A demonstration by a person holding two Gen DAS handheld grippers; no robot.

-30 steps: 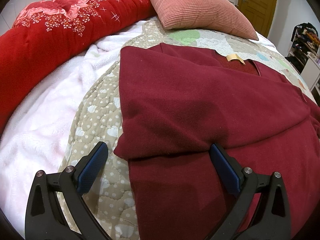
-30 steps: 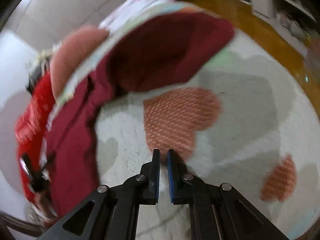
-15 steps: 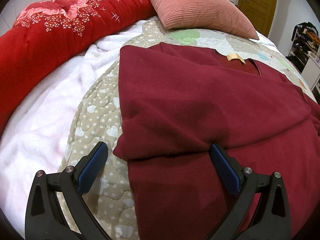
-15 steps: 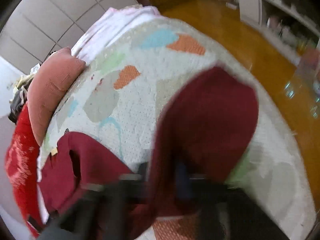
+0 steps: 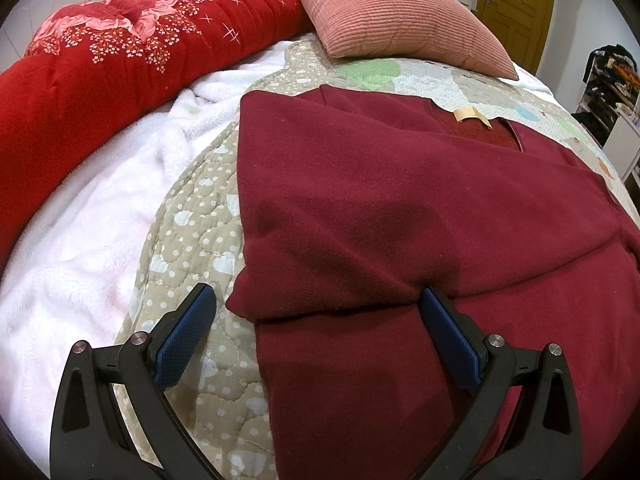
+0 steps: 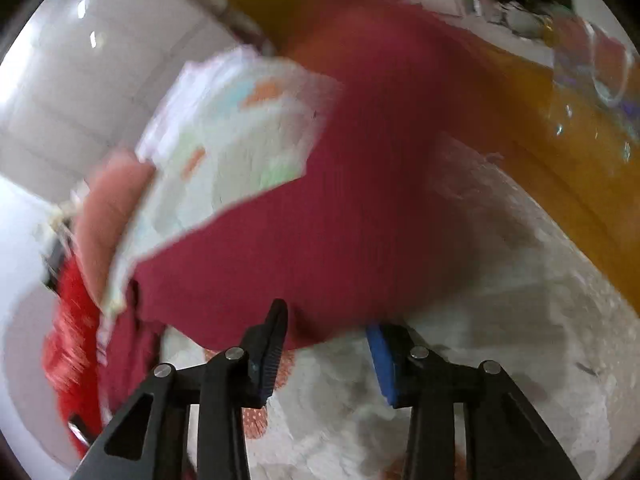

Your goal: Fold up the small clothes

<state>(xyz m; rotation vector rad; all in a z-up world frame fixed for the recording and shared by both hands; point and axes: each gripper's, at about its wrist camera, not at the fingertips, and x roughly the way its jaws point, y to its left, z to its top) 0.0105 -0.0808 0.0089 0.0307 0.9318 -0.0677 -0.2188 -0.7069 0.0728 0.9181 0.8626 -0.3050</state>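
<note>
A dark red sweater (image 5: 380, 200) lies on the bed with its neck label away from me and one sleeve folded across the body. My left gripper (image 5: 316, 294) hangs open just over the folded sleeve's near edge, its blue pads (image 5: 184, 336) wide apart and touching nothing. The right wrist view is blurred by motion. In it, the sweater's other sleeve (image 6: 340, 220) spreads in front of my right gripper (image 6: 326, 320), whose jaws are opening. The sleeve's end still lies between the fingers, and the pads (image 6: 380, 360) stand clear of it.
A red flowered quilt (image 5: 100, 72) and a pink ribbed pillow (image 5: 392, 12) border the far side of the bed. White fleece (image 5: 80, 240) lies to the left of the spotted bedspread (image 5: 192, 240). A wooden floor (image 6: 560, 140) and cluttered shelves (image 5: 608, 80) are beyond the bed's right edge.
The right gripper was shut over the bedspread, then swung across with the red sleeve, and its jaws now stand apart. The left gripper and the folded sleeve have not moved.
</note>
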